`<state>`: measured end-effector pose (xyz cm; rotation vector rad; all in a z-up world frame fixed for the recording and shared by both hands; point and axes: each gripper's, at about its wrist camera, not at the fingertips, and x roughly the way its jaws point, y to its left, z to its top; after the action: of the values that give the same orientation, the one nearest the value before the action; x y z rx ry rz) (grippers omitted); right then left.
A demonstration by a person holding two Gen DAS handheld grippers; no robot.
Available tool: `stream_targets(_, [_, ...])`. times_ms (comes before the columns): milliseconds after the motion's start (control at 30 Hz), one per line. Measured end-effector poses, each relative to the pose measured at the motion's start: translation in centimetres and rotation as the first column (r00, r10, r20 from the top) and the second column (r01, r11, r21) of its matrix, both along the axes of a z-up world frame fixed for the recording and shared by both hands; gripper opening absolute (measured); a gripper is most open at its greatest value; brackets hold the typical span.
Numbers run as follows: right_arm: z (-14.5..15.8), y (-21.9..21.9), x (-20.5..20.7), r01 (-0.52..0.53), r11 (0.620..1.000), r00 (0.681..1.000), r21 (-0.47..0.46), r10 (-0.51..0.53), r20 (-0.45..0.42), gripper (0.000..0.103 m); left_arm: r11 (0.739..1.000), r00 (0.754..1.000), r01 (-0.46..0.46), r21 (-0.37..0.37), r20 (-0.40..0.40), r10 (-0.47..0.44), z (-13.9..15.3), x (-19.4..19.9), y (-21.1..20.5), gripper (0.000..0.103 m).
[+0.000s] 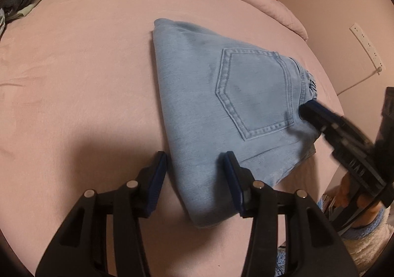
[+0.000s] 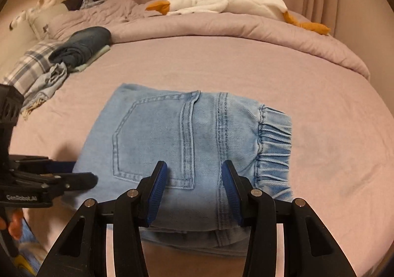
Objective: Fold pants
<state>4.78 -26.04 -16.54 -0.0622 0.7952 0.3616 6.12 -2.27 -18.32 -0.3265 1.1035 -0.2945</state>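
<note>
Pants [image 2: 187, 144] lay folded in a compact stack at frame centre on the bed [image 2: 246, 67], both the left gripper [image 1: 195, 166] and right gripper [image 2: 194, 176] partly spread and apparently gripping nothing, so pressing the near edge flat seemed wise.

Both wrist cams close, angled down; share folded jeans [image 1: 221, 104].
</note>
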Motion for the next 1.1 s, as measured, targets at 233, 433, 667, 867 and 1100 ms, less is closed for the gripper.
stream_targets(233, [0.6,-3.0,1.1,0.107,0.994,0.994,-0.031,-0.106,0.028,0.046,1.0,1.0,0.0,0.013,0.005,0.0,-0.1,0.2,-0.6,0.049])
stream_targets(433, [-1.7,-2.9,1.9,0.112,0.992,0.993,-0.061,-0.114,-0.024,0.05,1.0,1.0,0.002,0.022,0.007,-0.003,-0.1,0.1,-0.2,0.049])
stream_targets(667, [-0.4,-3.6,1.7,0.116,0.993,0.992,-0.025,-0.117,-0.043,0.052,0.999,1.0,0.009,0.036,0.002,-0.009,0.1,0.3,-0.5,0.05])
stream_targets(867, [-0.2,-3.3,1.0,0.09,0.995,0.995,-0.046,-0.092,-0.043,0.052,0.998,1.0,0.012,0.061,0.003,-0.012,0.1,0.6,-0.9,0.051])
stream_targets(1100, [-1.8,-2.4,0.2,0.07,0.989,0.997,-0.127,-0.072,-0.007,0.056,0.994,1.0,0.01,0.106,0.005,-0.01,0.3,0.8,-1.3,0.053])
